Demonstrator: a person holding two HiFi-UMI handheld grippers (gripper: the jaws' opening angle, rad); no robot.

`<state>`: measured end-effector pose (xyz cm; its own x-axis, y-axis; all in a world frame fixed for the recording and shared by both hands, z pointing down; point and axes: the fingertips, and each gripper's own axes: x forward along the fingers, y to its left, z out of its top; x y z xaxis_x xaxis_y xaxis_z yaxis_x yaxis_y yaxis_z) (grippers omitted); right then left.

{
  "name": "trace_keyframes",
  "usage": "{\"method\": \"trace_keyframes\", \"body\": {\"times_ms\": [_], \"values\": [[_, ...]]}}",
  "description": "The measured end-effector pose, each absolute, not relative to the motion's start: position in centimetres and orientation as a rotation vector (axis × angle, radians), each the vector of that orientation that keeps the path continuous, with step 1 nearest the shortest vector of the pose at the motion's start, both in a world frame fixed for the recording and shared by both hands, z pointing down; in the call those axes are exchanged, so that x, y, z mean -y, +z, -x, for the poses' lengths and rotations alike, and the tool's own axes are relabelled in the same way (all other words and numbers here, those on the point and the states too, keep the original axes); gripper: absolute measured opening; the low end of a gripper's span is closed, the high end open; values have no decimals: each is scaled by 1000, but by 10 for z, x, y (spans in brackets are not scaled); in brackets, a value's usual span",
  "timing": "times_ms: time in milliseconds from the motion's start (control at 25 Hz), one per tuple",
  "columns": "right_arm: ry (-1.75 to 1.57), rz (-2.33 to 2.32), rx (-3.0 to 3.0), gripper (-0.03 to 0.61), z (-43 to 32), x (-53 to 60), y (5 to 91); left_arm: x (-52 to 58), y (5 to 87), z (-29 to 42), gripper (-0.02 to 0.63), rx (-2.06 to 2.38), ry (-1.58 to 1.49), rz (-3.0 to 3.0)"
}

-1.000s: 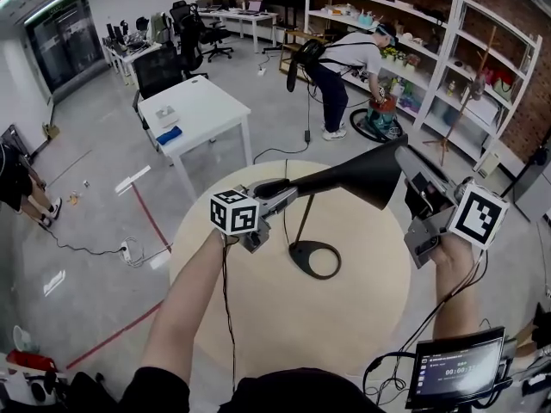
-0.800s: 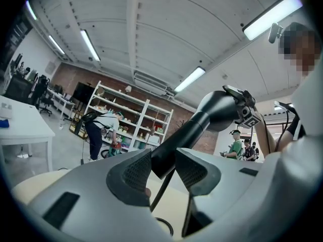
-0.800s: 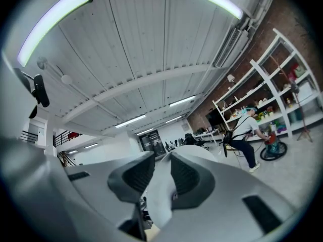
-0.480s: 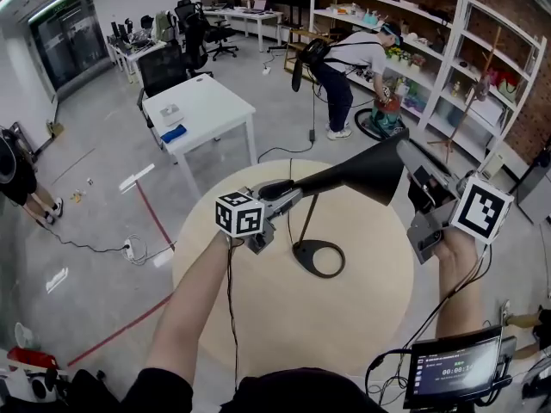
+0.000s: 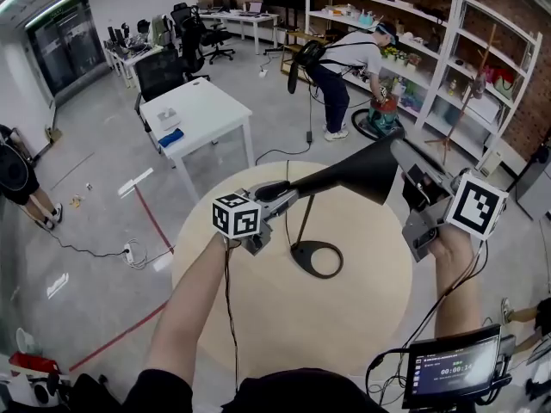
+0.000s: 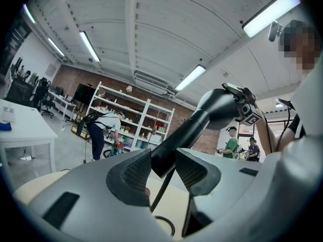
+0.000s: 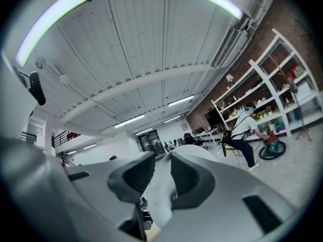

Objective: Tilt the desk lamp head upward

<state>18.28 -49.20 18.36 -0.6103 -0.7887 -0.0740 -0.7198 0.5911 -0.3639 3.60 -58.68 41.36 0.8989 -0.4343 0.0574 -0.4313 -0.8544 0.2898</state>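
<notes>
The black desk lamp stands on the round table on its ring base [image 5: 314, 259], with a thin stem rising to a long neck. The cone-shaped lamp head [image 5: 370, 170] points right and slightly up. My left gripper [image 5: 274, 194] is shut on the lamp neck [image 6: 174, 145], which passes between its pads in the left gripper view. My right gripper [image 5: 411, 179] is shut on the lamp head's rim [image 7: 156, 205], whose pale inner side fills the gap between the pads in the right gripper view. The head [image 6: 222, 110] and the right gripper's marker cube [image 6: 250, 116] show beyond the left jaws.
The round wooden table [image 5: 258, 317] lies below both grippers. A white desk [image 5: 194, 110] stands behind it to the left. A person [image 5: 344, 58] bends at the shelving at the back. A small screen [image 5: 452, 368] hangs at the lower right, with cables.
Hardly anything differs. Both grippers keep their hold on the lamp, and the lamp head sits about where it was.
</notes>
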Motion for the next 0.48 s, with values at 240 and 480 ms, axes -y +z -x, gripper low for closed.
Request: {"method": "trace_keyframes", "body": {"times_ms": [240, 480], "values": [[-404, 1231, -2564, 89, -185, 488, 179, 583, 416, -28, 158, 758, 43, -2798], [-394, 1175, -2484, 89, -199, 475, 184, 563, 431, -2, 158, 891, -12, -2749]]}}
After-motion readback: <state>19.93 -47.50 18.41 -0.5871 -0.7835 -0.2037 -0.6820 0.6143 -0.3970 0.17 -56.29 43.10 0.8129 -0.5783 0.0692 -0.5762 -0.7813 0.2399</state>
